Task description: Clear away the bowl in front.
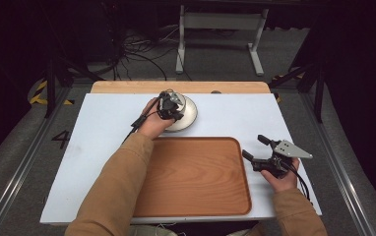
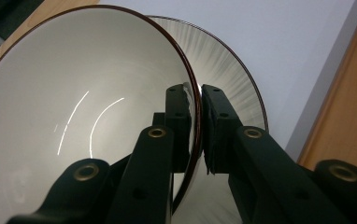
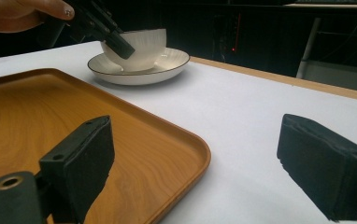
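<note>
A white bowl [image 1: 176, 100] with a dark rim rests in a matching plate [image 1: 190, 117] at the far middle of the white table. My left gripper [image 1: 169, 107] is shut on the bowl's near rim. In the left gripper view the rim of the bowl [image 2: 74, 93] is pinched between the two pads, one inside and one outside, with the plate [image 2: 228, 60] behind. The right gripper view shows the bowl [image 3: 146, 44] on the plate [image 3: 167, 65] far off. My right gripper [image 1: 254, 147] stands open to the right of the wooden tray [image 1: 196, 177], nothing between its jaws.
The wooden tray [image 3: 27, 107] lies bare at the near middle of the table [image 1: 235, 113]. A wooden strip [image 1: 176, 87] runs along the table's far edge. Beyond it are a dark floor, cables and a white stand frame [image 1: 220, 29].
</note>
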